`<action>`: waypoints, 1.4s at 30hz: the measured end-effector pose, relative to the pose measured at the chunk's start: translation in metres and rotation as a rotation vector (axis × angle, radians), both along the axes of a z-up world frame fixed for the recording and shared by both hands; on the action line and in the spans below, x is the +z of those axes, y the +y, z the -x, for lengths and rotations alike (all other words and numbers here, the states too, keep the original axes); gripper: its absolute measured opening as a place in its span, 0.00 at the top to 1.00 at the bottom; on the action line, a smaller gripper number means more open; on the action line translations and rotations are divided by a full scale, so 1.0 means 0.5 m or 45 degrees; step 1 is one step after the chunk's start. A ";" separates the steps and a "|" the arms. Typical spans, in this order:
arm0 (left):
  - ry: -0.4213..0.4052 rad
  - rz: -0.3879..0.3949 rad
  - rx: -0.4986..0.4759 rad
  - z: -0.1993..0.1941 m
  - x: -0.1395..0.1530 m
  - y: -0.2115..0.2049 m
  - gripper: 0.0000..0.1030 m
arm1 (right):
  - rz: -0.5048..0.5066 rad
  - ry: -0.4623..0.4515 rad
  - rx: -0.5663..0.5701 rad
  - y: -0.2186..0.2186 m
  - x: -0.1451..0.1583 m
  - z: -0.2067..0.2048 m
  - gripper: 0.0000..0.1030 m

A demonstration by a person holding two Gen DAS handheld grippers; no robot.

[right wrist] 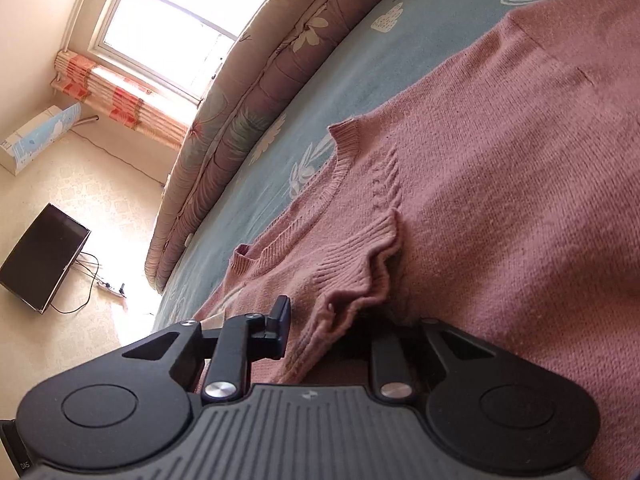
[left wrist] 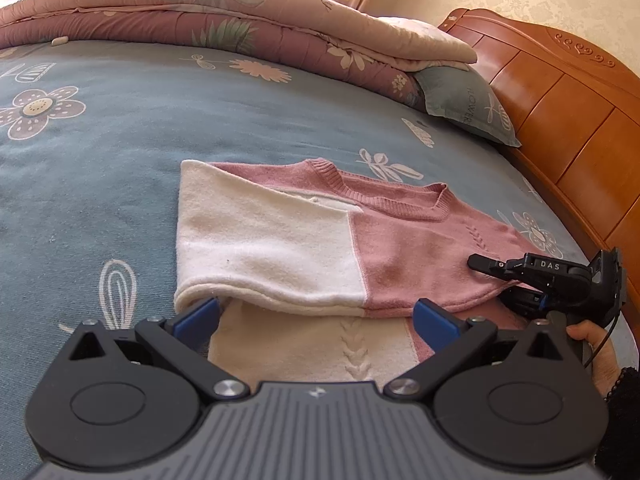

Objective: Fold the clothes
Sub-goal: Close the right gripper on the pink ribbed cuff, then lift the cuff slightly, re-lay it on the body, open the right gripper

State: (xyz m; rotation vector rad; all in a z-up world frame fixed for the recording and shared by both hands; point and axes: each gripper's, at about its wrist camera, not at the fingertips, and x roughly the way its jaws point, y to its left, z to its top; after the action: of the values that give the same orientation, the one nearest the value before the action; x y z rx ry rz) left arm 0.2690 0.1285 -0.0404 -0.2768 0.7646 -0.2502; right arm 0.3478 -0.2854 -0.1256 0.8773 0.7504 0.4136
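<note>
A pink and cream knitted sweater (left wrist: 320, 232) lies folded on the blue flowered bedsheet (left wrist: 100, 168), its neckline towards the far side. My left gripper (left wrist: 316, 316) stands open at the near folded edge, with its blue pads (left wrist: 200, 312) wide apart on either side of the cream lower layer. My right gripper (left wrist: 496, 282) is at the sweater's right pink edge, held by a person's hand (left wrist: 600, 352). In the right wrist view the right gripper (right wrist: 340, 328) is shut on a bunched ribbed edge of the pink sweater (right wrist: 500, 200). One of its fingers is hidden under the cloth.
A rolled flowered quilt (left wrist: 200, 12) runs along the far side of the bed, with a grey-blue pillow (left wrist: 464, 108) beside it. The wooden headboard (left wrist: 560, 100) rises at the right. A window (right wrist: 172, 28) and a dark screen (right wrist: 44, 256) are on the room's walls.
</note>
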 end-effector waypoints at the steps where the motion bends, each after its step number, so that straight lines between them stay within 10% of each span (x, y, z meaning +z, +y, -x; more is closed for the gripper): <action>1: -0.002 0.004 0.001 0.000 0.000 0.001 0.01 | -0.004 0.032 -0.003 0.003 0.006 -0.005 0.70; 4: -0.007 0.008 0.001 0.002 0.002 0.002 0.01 | -0.026 0.045 0.042 0.023 0.032 -0.016 0.38; 6: -0.006 0.008 0.003 0.002 0.001 0.003 0.01 | 0.015 0.038 0.089 0.047 0.041 -0.022 0.38; 12: -0.001 -0.002 0.000 0.003 0.000 0.002 0.01 | -0.077 0.039 0.040 0.012 -0.022 -0.011 0.97; 20: -0.004 0.005 0.006 0.002 0.001 0.006 0.01 | 0.106 0.040 0.071 0.039 0.025 -0.020 0.92; 35: -0.026 0.034 0.020 0.003 0.007 0.016 0.01 | 0.480 -0.309 0.128 0.093 0.210 -0.057 0.93; 42: -0.024 0.034 0.021 0.005 0.008 0.016 0.01 | 0.608 -0.050 0.130 0.081 0.109 -0.074 0.80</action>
State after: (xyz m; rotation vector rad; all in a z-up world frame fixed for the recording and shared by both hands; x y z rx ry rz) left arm 0.2666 0.1367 -0.0362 -0.3057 0.7405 -0.2474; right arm 0.3846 -0.2448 -0.0711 0.3832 0.8156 0.3208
